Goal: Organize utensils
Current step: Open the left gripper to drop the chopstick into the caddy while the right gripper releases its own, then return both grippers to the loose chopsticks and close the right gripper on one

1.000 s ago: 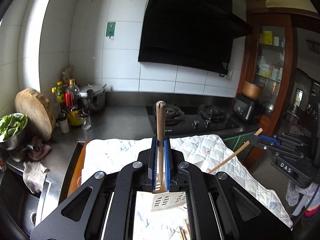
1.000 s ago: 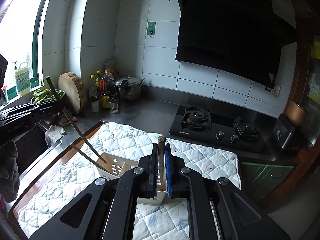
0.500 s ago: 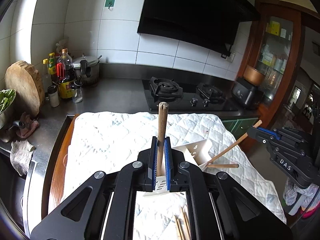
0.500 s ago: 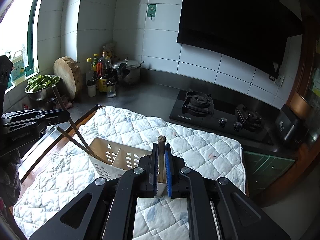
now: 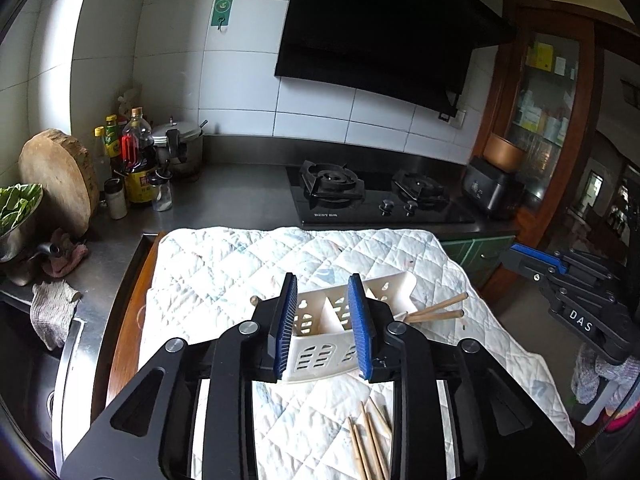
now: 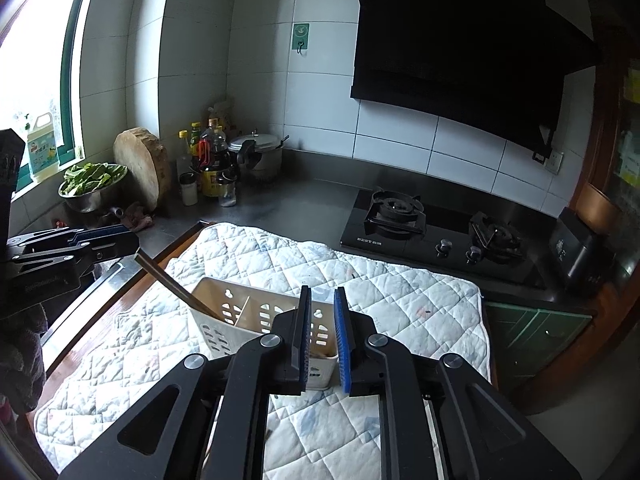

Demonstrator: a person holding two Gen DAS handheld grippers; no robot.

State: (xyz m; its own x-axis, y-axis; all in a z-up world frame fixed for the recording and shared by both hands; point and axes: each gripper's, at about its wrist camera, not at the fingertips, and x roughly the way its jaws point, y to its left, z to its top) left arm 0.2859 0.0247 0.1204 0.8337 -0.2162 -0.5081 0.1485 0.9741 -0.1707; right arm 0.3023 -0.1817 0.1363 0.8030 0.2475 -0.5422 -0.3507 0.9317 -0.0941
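Chopsticks (image 5: 370, 440) being next, we are keeping both empty grippers (image 5: 322, 320) (image 6: 322, 332) parted, lowering squarely beside the caddy (image 5: 340, 336).

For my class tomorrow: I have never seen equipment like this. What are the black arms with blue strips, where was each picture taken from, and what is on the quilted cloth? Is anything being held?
No robot is here. A person holds one pair of hand-held tongs in each hand, and a fisheye camera on each pair looks forward along its two fingers.

One picture comes from the left tongs, the other from the right tongs. The blue strips are the gripping pads. Both pairs stand open and hold nothing.

On the quilted cloth stands a white utensil caddy with dividers. Wooden-handled utensils lean out of one end, and a dark handle leans out of the other. Loose chopsticks lie on the cloth nearer the camera.

Behind are a gas stove, bottles and a round chopping block.
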